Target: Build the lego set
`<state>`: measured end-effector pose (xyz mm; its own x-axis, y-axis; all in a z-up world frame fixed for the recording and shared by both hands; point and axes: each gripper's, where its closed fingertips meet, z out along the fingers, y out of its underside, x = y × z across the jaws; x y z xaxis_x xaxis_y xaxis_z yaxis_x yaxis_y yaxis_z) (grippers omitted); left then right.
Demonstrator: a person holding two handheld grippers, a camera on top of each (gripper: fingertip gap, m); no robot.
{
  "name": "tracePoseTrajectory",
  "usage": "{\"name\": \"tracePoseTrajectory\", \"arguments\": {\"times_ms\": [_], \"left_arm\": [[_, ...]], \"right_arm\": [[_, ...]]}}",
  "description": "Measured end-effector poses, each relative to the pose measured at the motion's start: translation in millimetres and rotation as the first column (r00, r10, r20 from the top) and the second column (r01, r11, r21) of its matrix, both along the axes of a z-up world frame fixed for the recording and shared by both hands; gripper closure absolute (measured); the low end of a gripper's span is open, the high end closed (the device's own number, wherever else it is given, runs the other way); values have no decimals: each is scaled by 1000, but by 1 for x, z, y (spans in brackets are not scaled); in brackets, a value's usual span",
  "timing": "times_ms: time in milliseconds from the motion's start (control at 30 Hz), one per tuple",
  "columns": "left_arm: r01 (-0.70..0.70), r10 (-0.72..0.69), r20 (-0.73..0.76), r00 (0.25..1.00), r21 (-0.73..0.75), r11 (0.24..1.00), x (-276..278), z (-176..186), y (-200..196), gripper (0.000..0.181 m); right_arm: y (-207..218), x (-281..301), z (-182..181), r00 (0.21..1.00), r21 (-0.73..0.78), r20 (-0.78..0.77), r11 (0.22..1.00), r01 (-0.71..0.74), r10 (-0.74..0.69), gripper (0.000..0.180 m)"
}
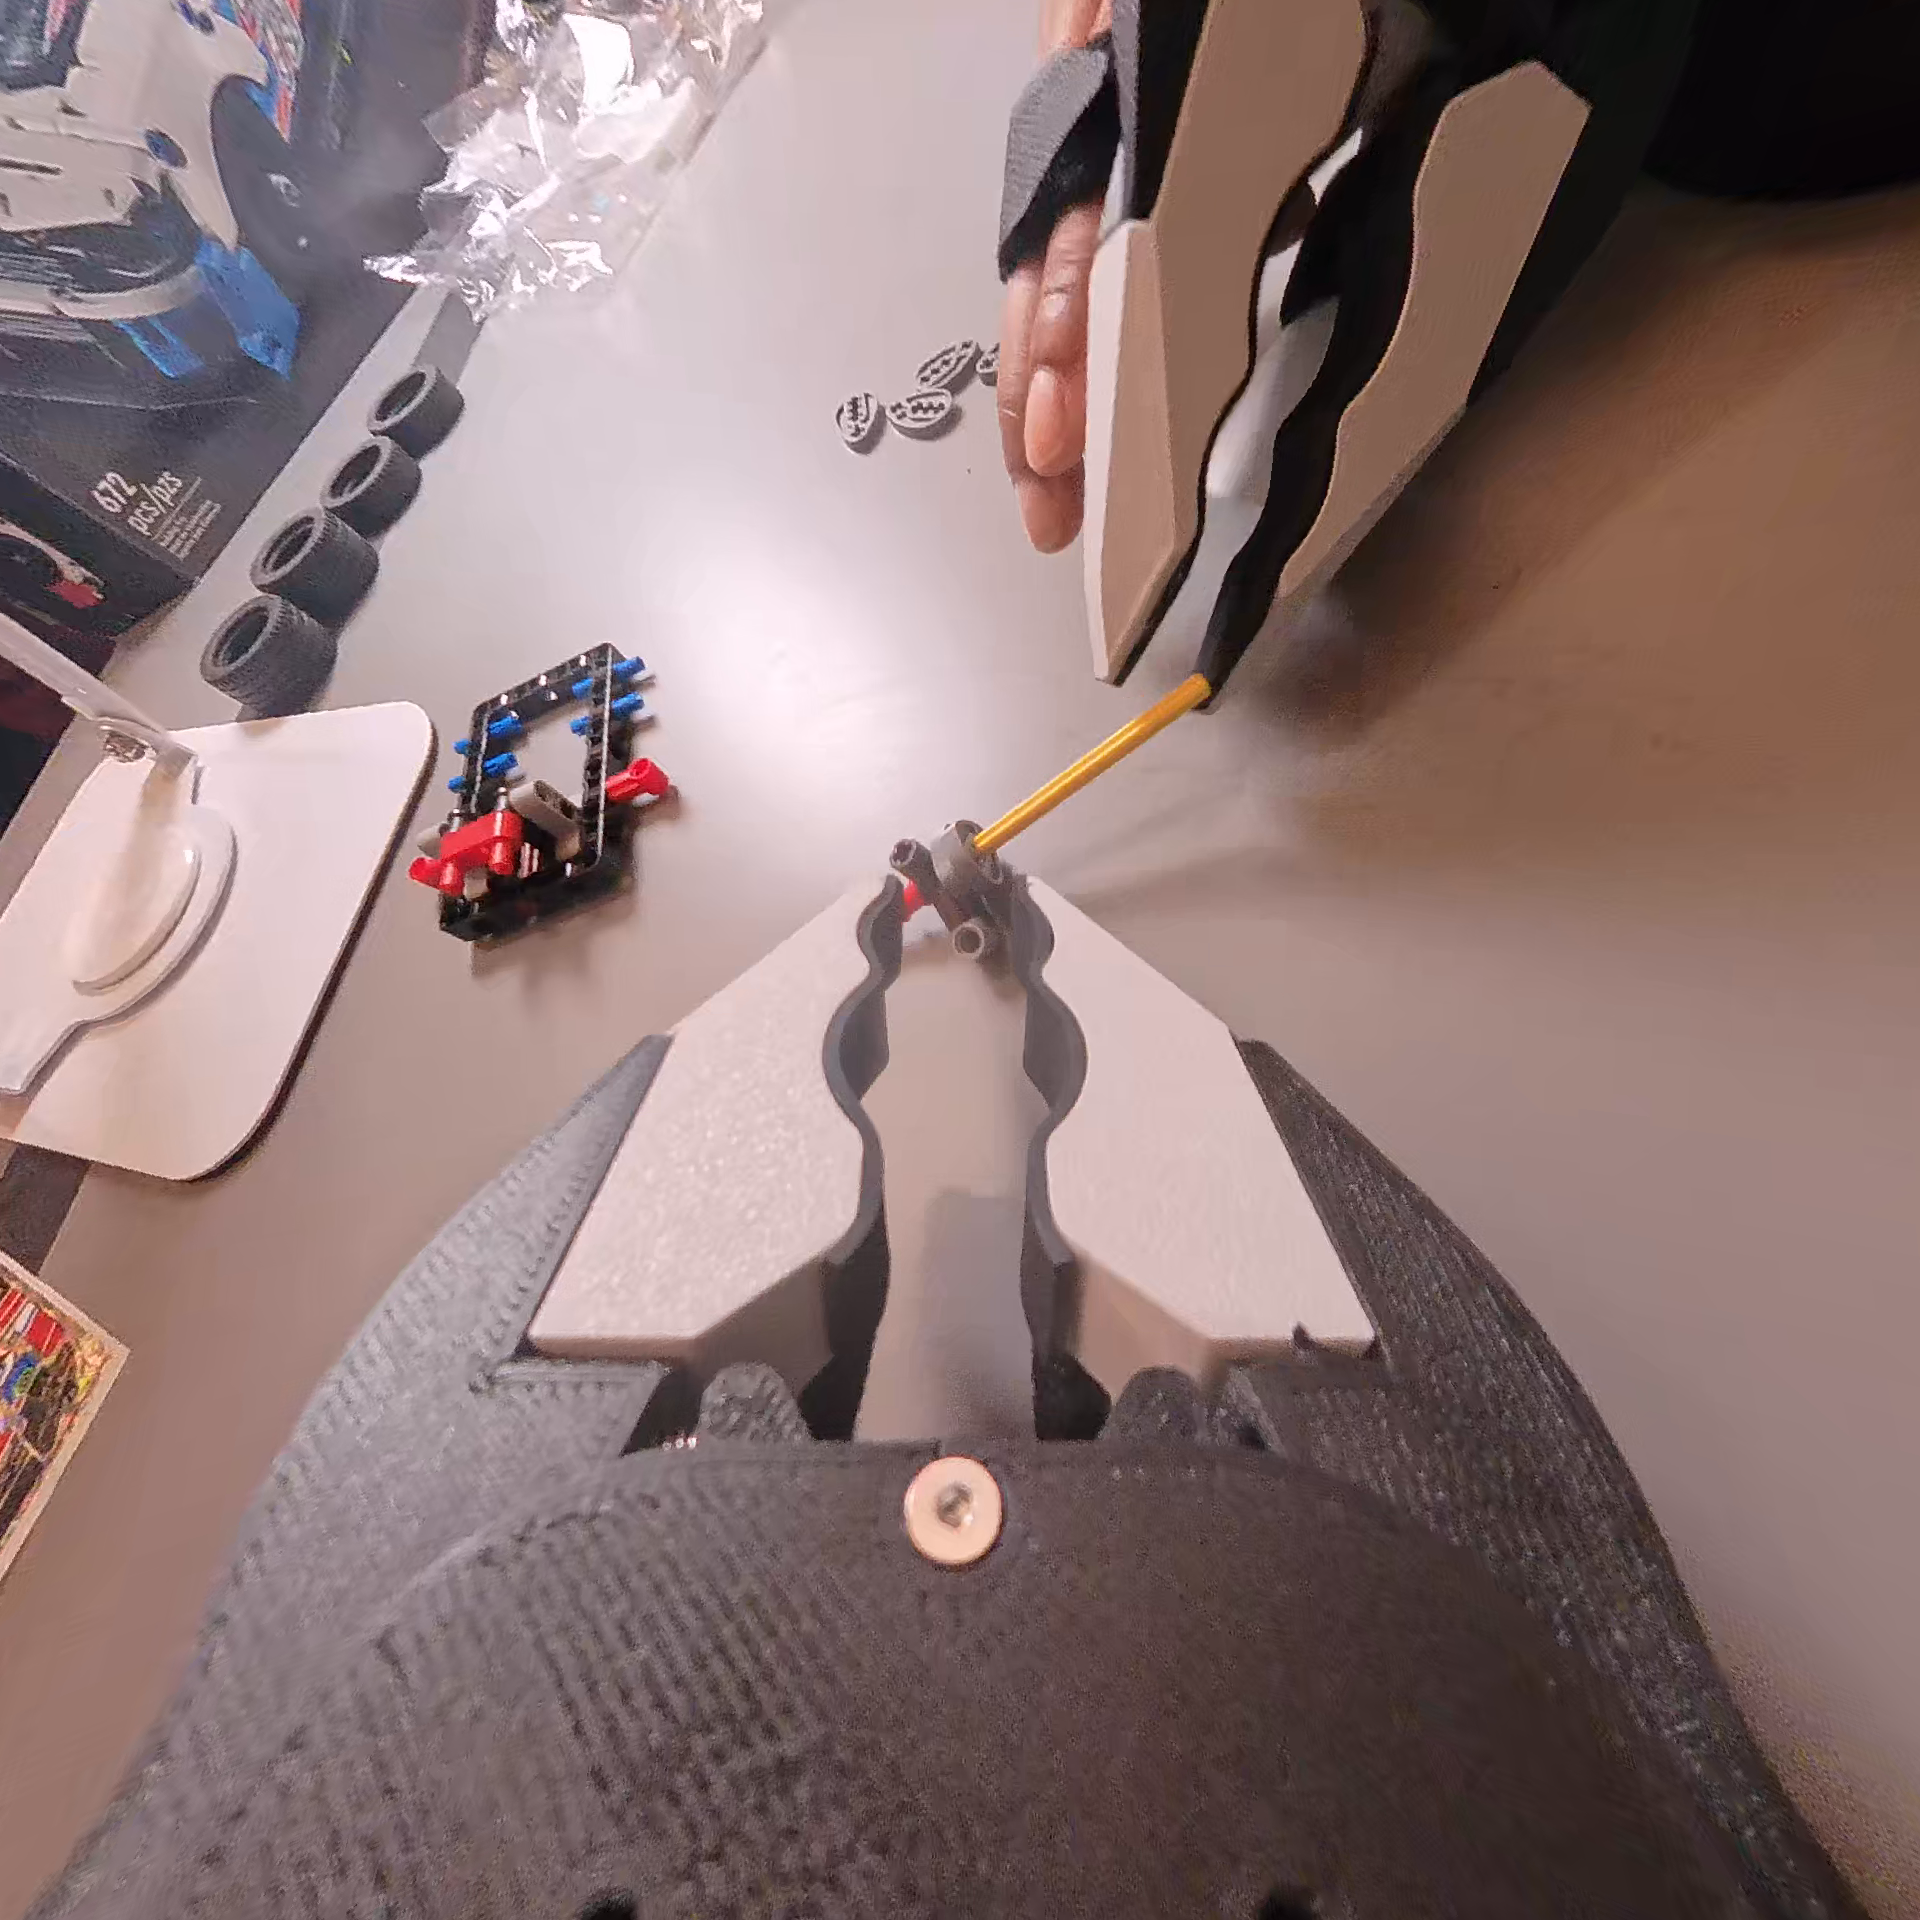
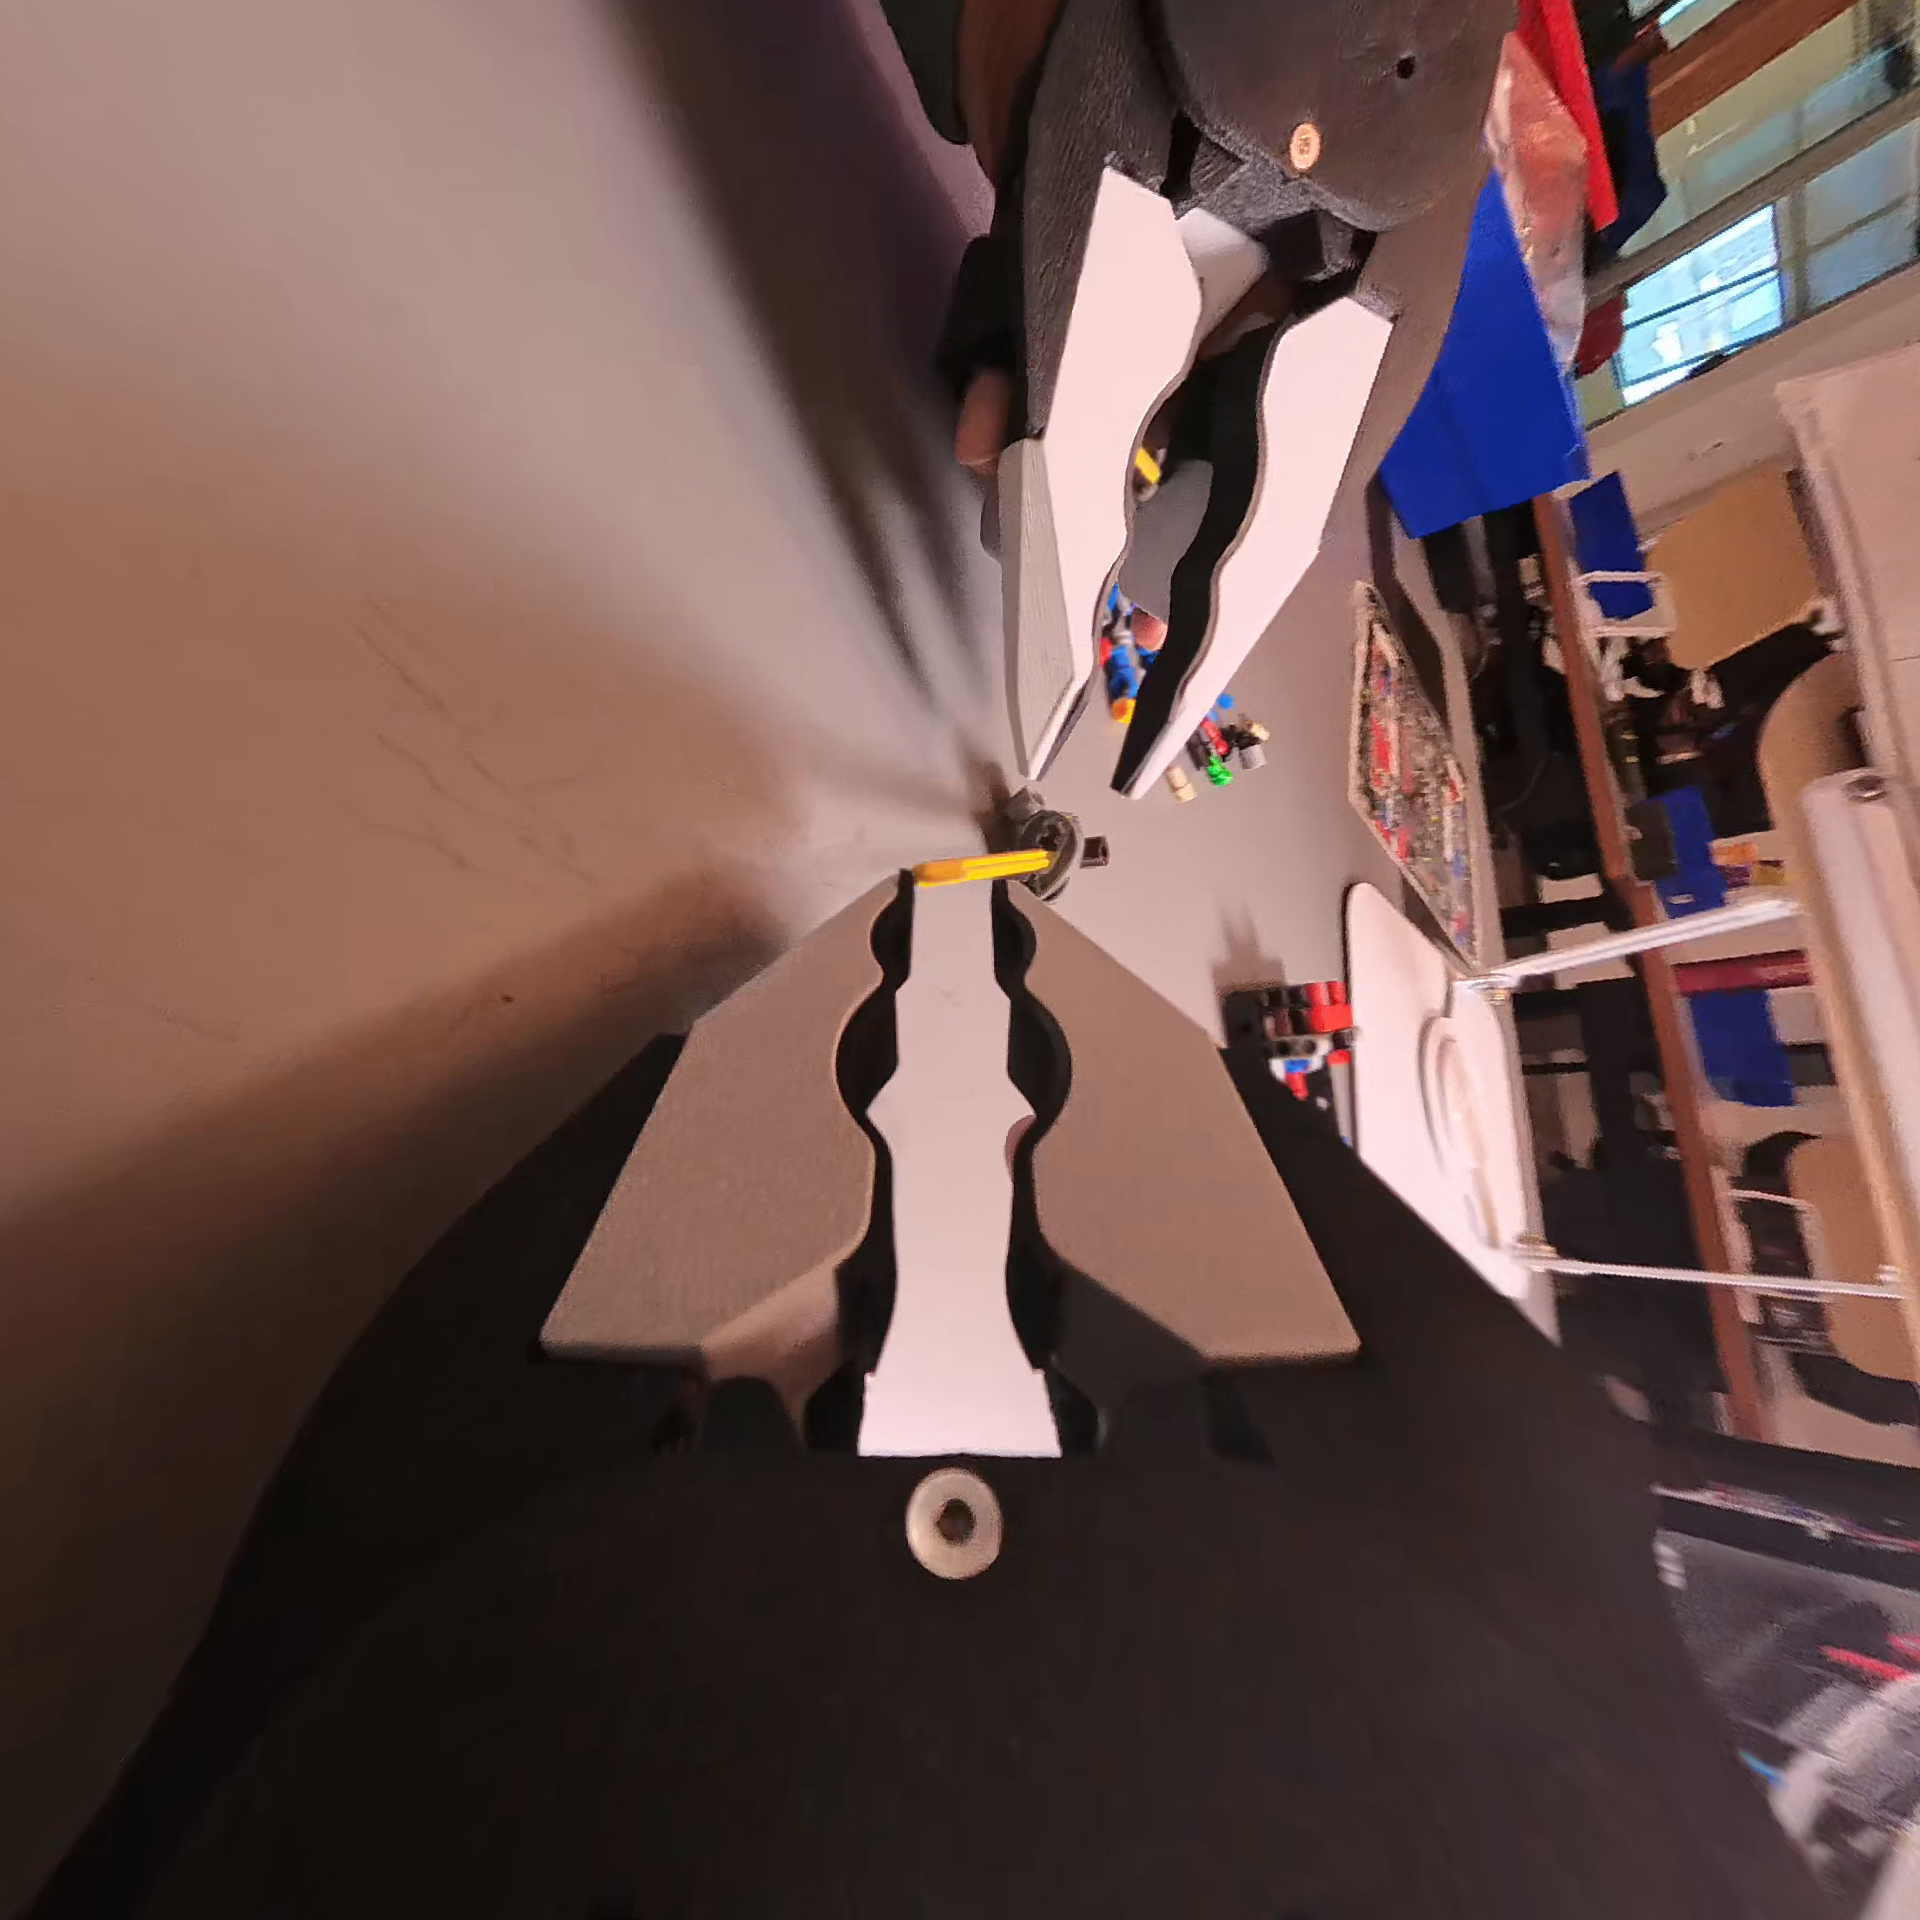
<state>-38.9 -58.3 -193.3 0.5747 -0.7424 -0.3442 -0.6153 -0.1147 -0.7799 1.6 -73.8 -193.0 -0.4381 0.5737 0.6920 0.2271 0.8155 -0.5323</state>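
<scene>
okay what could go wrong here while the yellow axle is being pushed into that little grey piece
The right tongs pinch only the far tip of the yellow axle, so it may pivot or slip out. The left tongs hold the small grey connector assembly just at their tips; a hard sideways push could twist it free onto the table.

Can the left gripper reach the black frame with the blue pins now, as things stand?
Probably not yet: the left gripper is shut on the small grey connector piece, joined to the yellow axle. The black frame lies unobstructed on the table to its left.
</scene>
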Motion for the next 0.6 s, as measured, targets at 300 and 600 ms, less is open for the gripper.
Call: {"name": "tracePoseTrajectory", "arguments": {"times_ms": [300, 600], "left_arm": [[-23, 23, 37, 999, 5, 1000, -4, 7, 3, 164], [-35, 36, 62, 997, -8, 999, -1, 6, 5, 166]], "right_arm": [[84, 57, 31, 964, -376, 154, 890, 259, -216, 156], [111, 129, -10, 829, -446, 497, 745, 497, -256, 153]]}}
